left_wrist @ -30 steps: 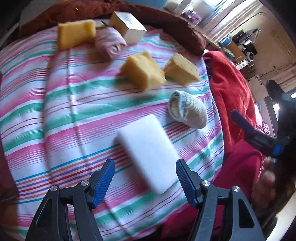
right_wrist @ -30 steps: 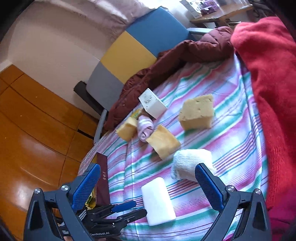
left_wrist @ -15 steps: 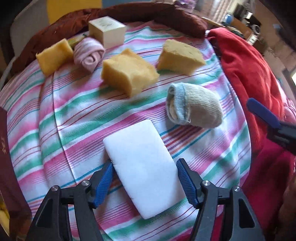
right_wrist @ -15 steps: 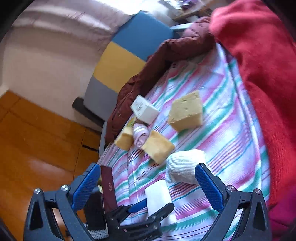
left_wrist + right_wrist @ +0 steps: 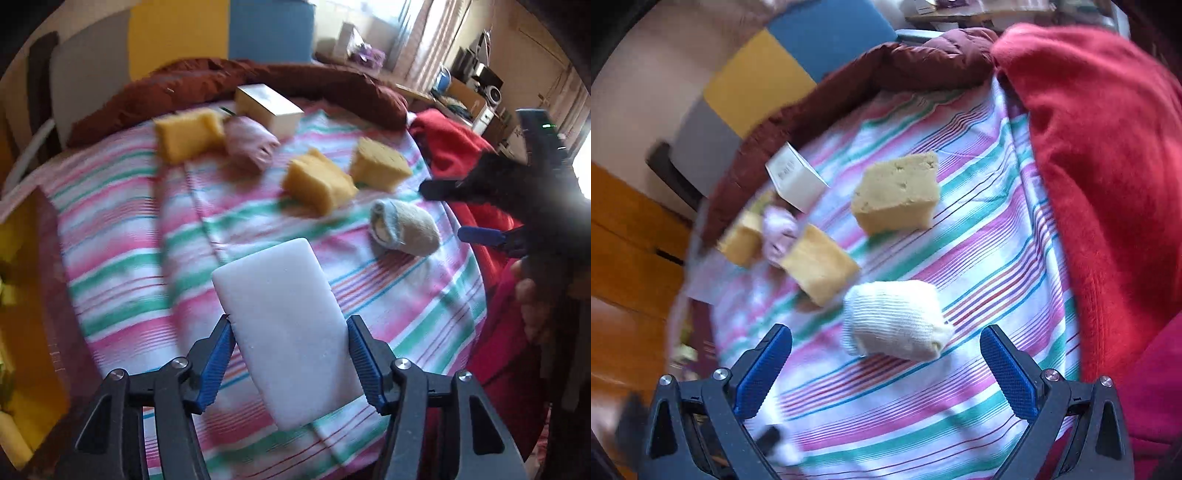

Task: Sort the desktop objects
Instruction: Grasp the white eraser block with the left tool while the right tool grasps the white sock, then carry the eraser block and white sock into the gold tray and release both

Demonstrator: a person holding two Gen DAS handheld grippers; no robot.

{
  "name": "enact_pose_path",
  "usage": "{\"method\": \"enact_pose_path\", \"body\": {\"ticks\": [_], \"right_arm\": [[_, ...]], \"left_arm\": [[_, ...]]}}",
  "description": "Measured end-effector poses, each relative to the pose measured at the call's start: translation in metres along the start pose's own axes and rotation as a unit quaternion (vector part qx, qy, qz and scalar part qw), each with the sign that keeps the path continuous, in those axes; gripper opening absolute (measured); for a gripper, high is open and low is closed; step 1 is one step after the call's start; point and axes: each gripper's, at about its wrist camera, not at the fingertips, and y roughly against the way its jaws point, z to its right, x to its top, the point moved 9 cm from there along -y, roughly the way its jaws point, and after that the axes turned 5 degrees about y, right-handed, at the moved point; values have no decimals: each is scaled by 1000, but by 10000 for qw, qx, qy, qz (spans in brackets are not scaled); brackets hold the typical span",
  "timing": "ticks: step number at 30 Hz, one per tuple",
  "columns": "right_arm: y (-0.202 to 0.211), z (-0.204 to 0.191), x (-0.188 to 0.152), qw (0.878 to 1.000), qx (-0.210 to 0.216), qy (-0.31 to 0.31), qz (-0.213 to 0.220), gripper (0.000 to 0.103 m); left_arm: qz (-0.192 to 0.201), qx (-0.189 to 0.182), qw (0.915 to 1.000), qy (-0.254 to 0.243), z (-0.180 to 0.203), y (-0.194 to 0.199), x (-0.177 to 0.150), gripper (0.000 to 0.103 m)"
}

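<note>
A white foam block (image 5: pixel 284 325) sits between the blue pads of my left gripper (image 5: pixel 290 354). The jaws are closing and the pads press on its long sides. It stays sharp while the striped cloth (image 5: pixel 122 236) behind it blurs. My right gripper (image 5: pixel 886 369) is open, just above and in front of a rolled white sock (image 5: pixel 894 317), which lies apart from its pads. The same sock (image 5: pixel 404 230) shows right of the block. Farther back lie three yellow sponges (image 5: pixel 319 181) (image 5: pixel 380 164) (image 5: pixel 186 134), a rolled pink sock (image 5: pixel 251 146) and a small white box (image 5: pixel 269 109).
A red blanket (image 5: pixel 1108 166) is heaped along the right side of the cloth. A maroon jacket (image 5: pixel 221 81) borders the far edge, with a grey, yellow and blue chair back (image 5: pixel 177 33) behind it. A dark red book (image 5: pixel 55 295) lies at the left edge above a wooden floor.
My left gripper moved in over the white block and closed onto its sides, and the view now tilts up. My right gripper came closer to the white sock and stays open.
</note>
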Motion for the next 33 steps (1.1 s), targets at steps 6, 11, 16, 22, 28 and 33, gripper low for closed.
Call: {"method": "enact_pose_path", "body": {"ticks": [6, 11, 16, 22, 28, 33], "right_arm": [[-36, -2, -4, 9982, -498, 184, -269, 99], [-50, 4, -7, 9933, -968, 506, -380, 75], [-46, 2, -8, 9924, -1010, 642, -290, 72], [-19, -28, 0, 9939, -378, 981, 336, 72], [-5, -101, -19, 9877, 531, 1421, 378, 72], [-13, -209, -40, 9649, 1185, 2335, 203, 72]], "left_arm": [[469, 155, 9987, 131, -32, 32, 4, 62], [787, 286, 9961, 296, -57, 57, 1, 62], [986, 426, 9922, 635, -88, 76, -5, 62], [1113, 716, 9837, 1214, -139, 96, -17, 62], [1248, 1084, 9687, 1854, -204, 116, -28, 62], [1348, 1397, 9557, 2214, -255, 131, -30, 62]]}}
